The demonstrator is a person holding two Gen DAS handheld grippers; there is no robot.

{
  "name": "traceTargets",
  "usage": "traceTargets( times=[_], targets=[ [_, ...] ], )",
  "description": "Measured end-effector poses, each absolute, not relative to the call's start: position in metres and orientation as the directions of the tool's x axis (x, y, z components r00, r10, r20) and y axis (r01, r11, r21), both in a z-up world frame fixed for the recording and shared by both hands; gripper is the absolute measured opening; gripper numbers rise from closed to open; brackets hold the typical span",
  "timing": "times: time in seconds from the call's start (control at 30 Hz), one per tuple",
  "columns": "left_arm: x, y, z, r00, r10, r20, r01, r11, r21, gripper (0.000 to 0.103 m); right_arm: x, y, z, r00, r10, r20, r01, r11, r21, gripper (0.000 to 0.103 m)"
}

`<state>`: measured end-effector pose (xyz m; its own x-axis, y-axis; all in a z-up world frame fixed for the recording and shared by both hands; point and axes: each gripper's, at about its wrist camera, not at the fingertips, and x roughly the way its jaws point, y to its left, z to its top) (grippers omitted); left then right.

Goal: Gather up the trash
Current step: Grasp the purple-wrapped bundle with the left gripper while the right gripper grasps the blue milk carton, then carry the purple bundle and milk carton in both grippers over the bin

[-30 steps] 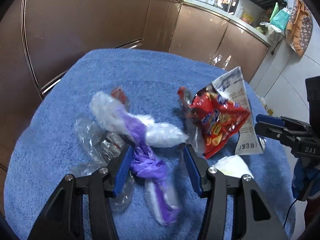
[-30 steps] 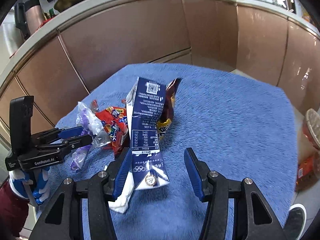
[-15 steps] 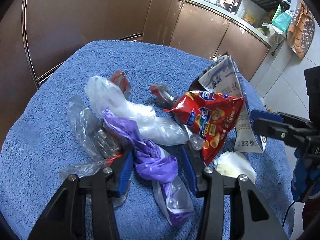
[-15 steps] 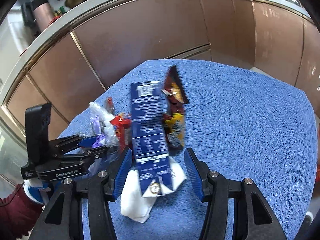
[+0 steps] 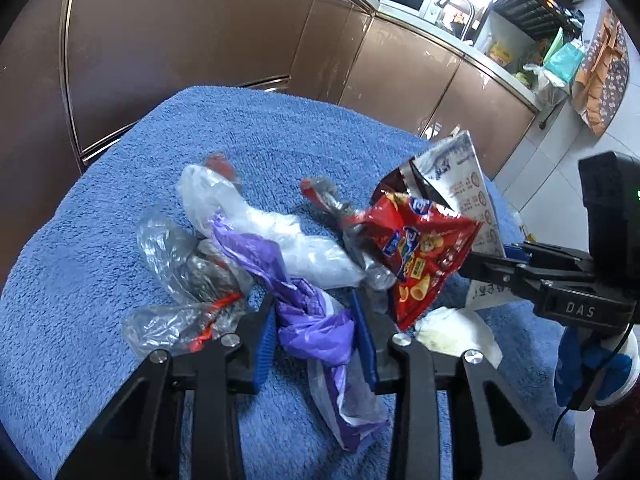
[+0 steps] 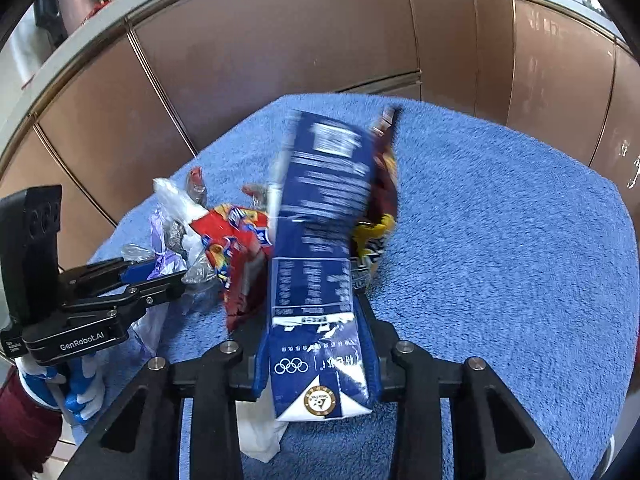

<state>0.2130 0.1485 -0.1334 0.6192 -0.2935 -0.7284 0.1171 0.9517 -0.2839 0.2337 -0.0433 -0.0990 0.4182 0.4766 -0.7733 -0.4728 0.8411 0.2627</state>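
The left hand-held gripper (image 5: 316, 334) is closing its jaws on the purple bag (image 5: 316, 330) near the surface's (image 5: 120, 216) middle, while the right hand-held gripper (image 6: 316, 344) is closing on the blue carton (image 6: 320, 280) beside it

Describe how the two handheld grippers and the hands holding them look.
Both grippers, left and right, have black linkage arms, silver rivets and blue finger pads. White lettering marks their bodies. A black cable trails from the right one. The hands wear blue-and-white gloves; one sleeve is maroon.
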Motion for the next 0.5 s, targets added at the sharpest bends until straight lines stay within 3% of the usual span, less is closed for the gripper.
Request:
traceTargets(
  times=[0.5],
  targets=[
    [0.144,0.141,-0.067,0.690,-0.301,-0.658,0.154,0.950,-0.273,0.033,0.160,-0.069,-0.029,0.538,0.511,-0.671,-0.470,0.842,0.265,0.034]
  ],
)
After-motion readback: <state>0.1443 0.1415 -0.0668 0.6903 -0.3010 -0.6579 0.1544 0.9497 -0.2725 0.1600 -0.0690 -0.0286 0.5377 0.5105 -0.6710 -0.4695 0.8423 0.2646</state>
